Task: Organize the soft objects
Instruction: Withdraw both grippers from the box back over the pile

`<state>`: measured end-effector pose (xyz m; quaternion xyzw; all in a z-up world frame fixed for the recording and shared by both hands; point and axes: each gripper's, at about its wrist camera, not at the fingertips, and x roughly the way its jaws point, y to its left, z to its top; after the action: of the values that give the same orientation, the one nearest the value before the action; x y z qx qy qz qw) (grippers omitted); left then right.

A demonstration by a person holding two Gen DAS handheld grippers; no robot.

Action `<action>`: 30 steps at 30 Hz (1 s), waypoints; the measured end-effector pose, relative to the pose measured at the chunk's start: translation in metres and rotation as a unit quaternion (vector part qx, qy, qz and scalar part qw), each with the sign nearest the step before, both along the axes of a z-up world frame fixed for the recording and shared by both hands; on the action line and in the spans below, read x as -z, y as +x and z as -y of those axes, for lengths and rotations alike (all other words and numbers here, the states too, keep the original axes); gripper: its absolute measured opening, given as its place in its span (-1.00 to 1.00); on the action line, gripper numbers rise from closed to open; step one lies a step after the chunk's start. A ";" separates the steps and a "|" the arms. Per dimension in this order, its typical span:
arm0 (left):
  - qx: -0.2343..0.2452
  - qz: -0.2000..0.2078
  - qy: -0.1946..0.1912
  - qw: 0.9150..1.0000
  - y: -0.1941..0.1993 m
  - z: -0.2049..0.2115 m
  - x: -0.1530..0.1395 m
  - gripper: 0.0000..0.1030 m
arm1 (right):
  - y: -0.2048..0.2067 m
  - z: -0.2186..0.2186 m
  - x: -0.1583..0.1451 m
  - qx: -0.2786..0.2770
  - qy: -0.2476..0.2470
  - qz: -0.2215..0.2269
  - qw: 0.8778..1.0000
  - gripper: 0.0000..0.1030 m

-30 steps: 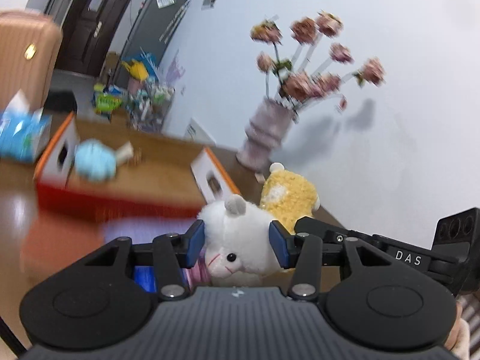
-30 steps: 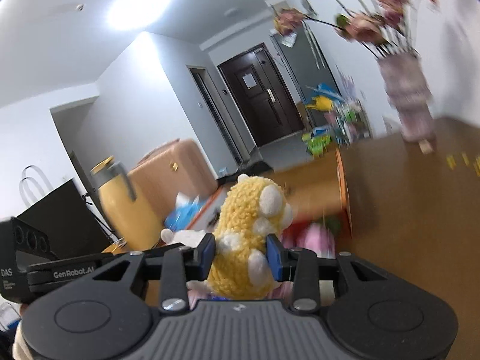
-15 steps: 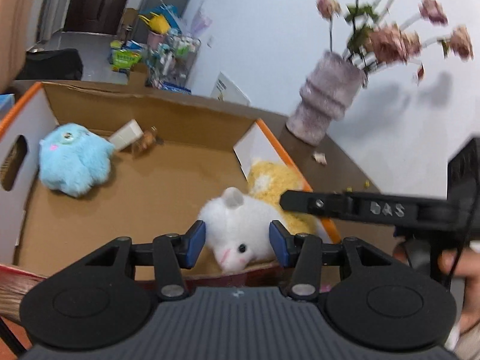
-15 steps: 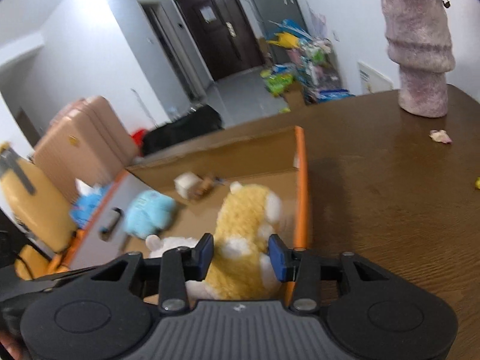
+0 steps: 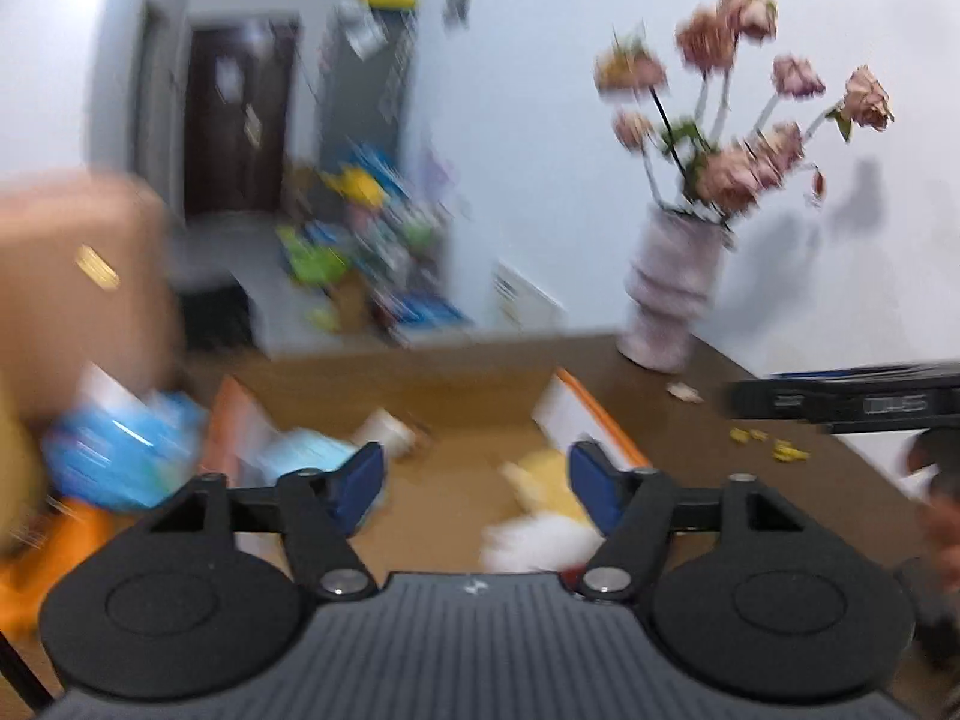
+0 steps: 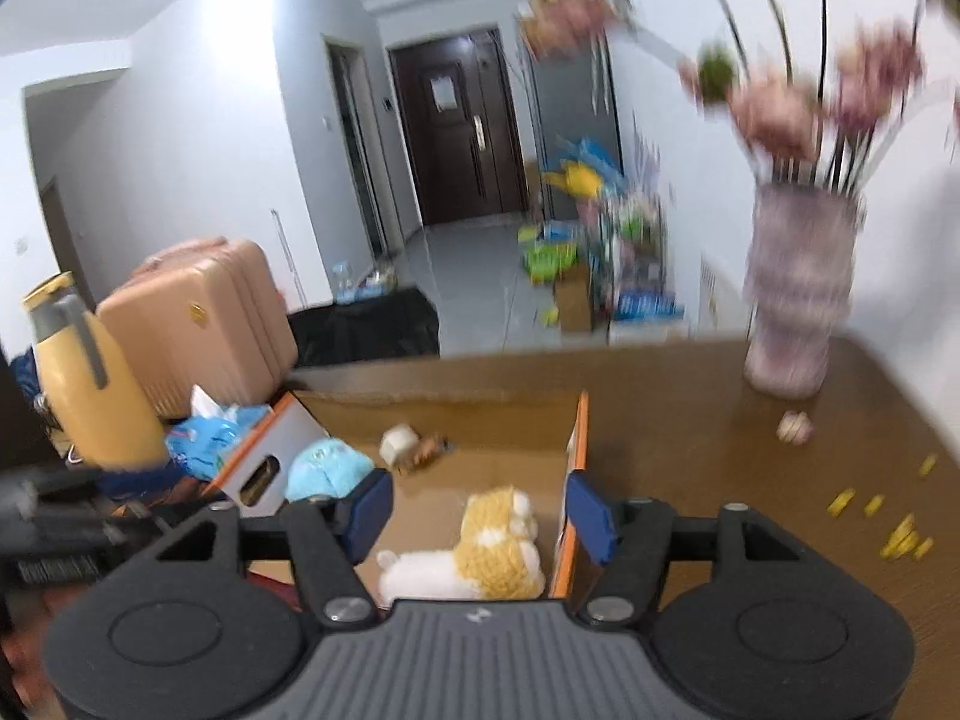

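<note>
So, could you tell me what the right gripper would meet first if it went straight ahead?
Probably the yellow plush in the box, lying just ahead between the open right gripper fingers, against the white plush. Depth is hard to judge.

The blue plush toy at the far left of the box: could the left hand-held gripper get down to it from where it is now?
Probably yes. The left hand-held gripper is open and empty above the open-topped cardboard box, and the blue plush toy lies uncovered by the left wall, apart from the yellow plush and white plush.
</note>
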<state>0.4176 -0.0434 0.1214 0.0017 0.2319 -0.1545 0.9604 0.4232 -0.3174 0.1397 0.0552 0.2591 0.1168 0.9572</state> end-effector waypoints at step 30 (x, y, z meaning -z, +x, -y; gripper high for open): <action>-0.049 0.093 -0.041 0.994 -0.342 -0.112 0.059 1.00 | -0.352 -0.055 0.078 -0.006 0.017 0.117 0.993 0.75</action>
<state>0.0761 0.0687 0.0620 -0.0349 0.1343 -0.1163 0.9835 0.0711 -0.2622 0.0613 0.0556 0.1438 0.1326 0.9791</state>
